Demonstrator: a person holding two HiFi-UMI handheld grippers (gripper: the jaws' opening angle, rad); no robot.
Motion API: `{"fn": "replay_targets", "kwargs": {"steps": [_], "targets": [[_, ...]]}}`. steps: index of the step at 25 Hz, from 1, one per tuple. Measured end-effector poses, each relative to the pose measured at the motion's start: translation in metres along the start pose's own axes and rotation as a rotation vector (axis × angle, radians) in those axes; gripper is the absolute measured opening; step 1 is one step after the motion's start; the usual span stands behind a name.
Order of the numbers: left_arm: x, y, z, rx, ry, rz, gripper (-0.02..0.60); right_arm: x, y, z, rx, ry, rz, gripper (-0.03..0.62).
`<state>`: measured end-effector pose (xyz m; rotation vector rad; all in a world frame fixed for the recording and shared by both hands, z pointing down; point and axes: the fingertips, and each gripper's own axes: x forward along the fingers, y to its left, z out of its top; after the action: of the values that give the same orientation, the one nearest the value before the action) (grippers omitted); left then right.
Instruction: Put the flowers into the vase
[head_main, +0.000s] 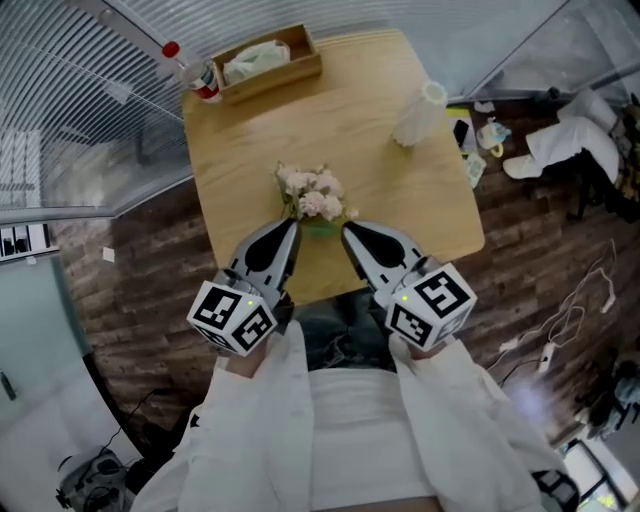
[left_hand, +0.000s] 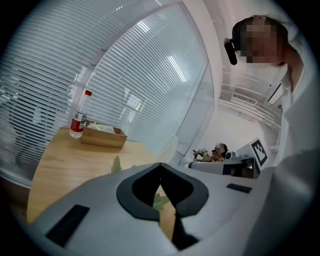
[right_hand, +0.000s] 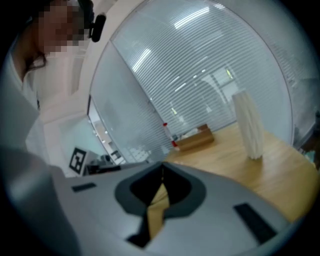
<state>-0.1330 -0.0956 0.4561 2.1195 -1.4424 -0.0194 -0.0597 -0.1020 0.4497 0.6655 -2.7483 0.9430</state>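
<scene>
A bunch of pale pink flowers (head_main: 311, 194) with green leaves lies on the wooden table (head_main: 250, 150), near its front edge. The white ribbed vase (head_main: 420, 112) stands upright at the table's right side and shows tall in the right gripper view (right_hand: 248, 125). My left gripper (head_main: 294, 224) is shut and empty, its tip just in front of the flowers on the left. My right gripper (head_main: 346, 227) is also shut and empty, just in front of them on the right. In the left gripper view the jaws (left_hand: 160, 165) meet, with a green leaf (left_hand: 116, 164) beyond them. The right gripper (right_hand: 162, 165) holds nothing.
A wooden tissue box (head_main: 268, 62) and a red-capped bottle (head_main: 195, 75) stand at the table's far left corner. Curved glass walls with blinds close in behind the table. Cables and clutter (head_main: 560, 140) lie on the floor to the right.
</scene>
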Motion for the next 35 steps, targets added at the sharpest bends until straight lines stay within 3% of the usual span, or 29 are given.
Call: {"fn": "replay_targets", "kwargs": {"steps": [7,15,20,27,35], "targets": [[-0.008,0.020,-0.024,-0.020,0.039,0.058,0.011,0.026,0.020,-0.025,0.008,0.088,0.097,0.014],[-0.002,0.029,-0.049,0.015,0.099,0.102,0.012,0.037,0.016,-0.047,0.053,0.136,0.107,0.014],[0.006,0.035,-0.057,0.068,0.142,0.115,0.058,0.040,0.013,-0.055,0.079,0.144,0.113,0.014],[0.017,0.047,-0.078,0.193,0.272,0.132,0.144,0.043,0.008,-0.068,0.126,0.171,0.129,0.014],[0.022,0.060,-0.100,0.290,0.397,0.140,0.156,0.040,0.001,-0.075,0.154,0.171,0.108,0.014]]}}
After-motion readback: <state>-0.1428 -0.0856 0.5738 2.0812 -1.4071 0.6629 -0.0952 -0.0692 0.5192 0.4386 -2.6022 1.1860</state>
